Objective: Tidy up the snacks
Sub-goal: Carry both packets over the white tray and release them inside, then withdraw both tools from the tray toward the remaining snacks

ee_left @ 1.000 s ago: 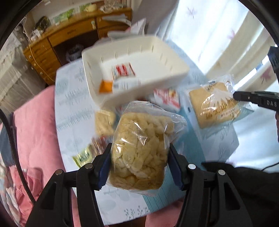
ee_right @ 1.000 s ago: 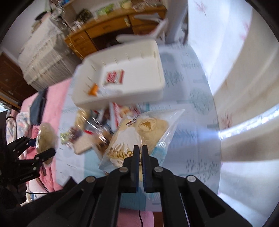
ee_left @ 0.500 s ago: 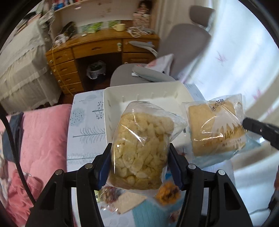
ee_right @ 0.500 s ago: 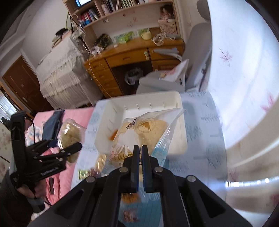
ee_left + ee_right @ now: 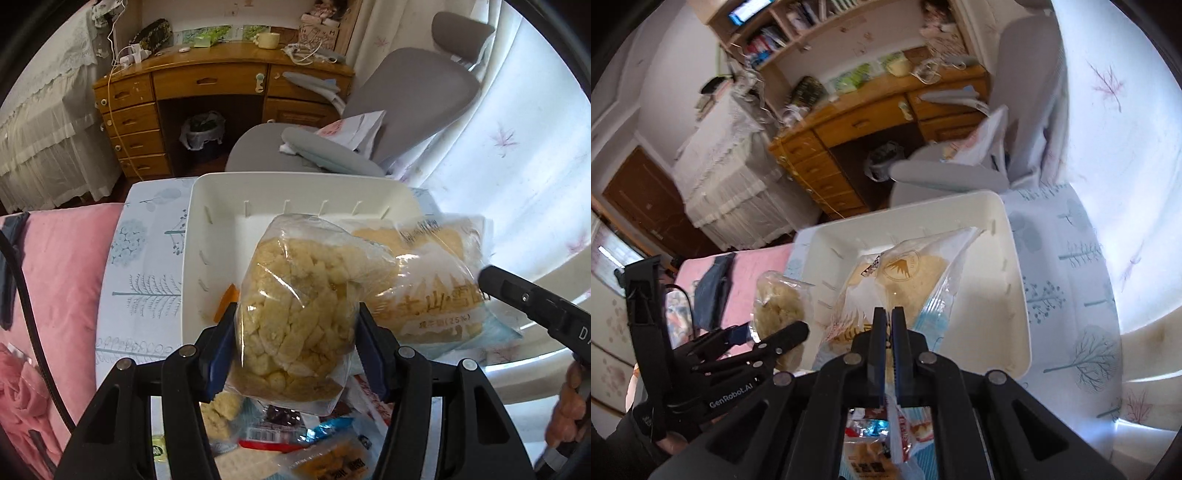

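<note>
My left gripper (image 5: 297, 332) is shut on a clear bag of yellow puffed snacks (image 5: 299, 306) and holds it above the near edge of the white bin (image 5: 207, 206). My right gripper (image 5: 889, 314) is shut on the edge of a flat packaged bread (image 5: 905, 280) and holds it over the same bin (image 5: 1015, 258). In the left wrist view the bread (image 5: 432, 280) hangs just right of the puffed snack bag. In the right wrist view the left gripper (image 5: 768, 332) with its bag (image 5: 779, 306) is at the bin's left side. An orange packet (image 5: 227, 301) lies inside the bin.
Several loose snack packets (image 5: 295, 435) lie on the tree-patterned tablecloth (image 5: 144, 266) below the grippers. A pink bedspread (image 5: 48, 277) is on the left. A grey office chair (image 5: 399, 107) and a wooden desk (image 5: 207, 85) stand behind the table.
Both grippers have carried their bags up and forward from over the snack pile to over the white bin. The two bags have come closer together.
</note>
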`<state>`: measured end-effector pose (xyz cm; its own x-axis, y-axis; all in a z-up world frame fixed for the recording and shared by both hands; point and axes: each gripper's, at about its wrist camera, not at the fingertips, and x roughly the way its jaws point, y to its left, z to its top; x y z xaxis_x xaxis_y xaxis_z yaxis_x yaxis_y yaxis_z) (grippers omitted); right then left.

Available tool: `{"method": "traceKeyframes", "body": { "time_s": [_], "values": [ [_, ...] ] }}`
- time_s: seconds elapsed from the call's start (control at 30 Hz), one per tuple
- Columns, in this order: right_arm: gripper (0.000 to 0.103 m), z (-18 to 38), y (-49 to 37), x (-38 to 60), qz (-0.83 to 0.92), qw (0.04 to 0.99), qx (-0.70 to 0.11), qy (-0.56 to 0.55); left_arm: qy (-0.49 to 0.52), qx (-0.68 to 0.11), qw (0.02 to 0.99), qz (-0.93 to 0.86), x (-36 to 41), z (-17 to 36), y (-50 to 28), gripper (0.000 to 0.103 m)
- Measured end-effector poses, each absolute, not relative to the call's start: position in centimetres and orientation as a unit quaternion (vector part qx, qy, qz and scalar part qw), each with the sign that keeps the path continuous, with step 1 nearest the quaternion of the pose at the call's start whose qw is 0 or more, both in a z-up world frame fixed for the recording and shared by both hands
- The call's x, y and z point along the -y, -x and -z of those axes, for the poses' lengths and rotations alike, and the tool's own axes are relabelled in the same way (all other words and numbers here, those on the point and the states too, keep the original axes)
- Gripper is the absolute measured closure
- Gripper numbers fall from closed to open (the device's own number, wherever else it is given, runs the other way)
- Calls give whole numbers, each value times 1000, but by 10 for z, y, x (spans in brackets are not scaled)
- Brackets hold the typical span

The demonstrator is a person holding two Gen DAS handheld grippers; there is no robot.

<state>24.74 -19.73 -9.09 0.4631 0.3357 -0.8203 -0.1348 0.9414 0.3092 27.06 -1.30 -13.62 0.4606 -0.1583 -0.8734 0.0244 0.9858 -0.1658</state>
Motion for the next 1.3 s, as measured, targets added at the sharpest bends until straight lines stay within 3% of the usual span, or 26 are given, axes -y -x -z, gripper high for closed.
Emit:
{"method": "traceKeyframes", "body": {
  "time_s": [0.1, 0.2, 0.23, 0.57, 0.73, 1.3],
  "values": [
    [91, 97, -253, 200, -117, 842, -518, -98, 62, -539, 839, 44, 14, 146, -278, 21],
    [68, 96, -256, 203, -96, 845, -520, -81, 79, -540, 837, 43, 10, 148, -278, 20],
    [66, 97, -255, 205, -95, 845, -520, -85, 82, -541, 836, 41, 9, 148, -277, 20],
    [64, 95, -239, 206, -98, 838, -529, -95, 84, -535, 840, 33, 2, 136, -264, 14],
    [56, 89, -222, 207, -105, 841, -519, -110, 86, -533, 841, 33, 0, 127, -247, 14],
    [54, 115, -146, 204, -142, 821, -545, -87, 130, -524, 841, -39, -36, 123, -129, 14]
  ]
}}
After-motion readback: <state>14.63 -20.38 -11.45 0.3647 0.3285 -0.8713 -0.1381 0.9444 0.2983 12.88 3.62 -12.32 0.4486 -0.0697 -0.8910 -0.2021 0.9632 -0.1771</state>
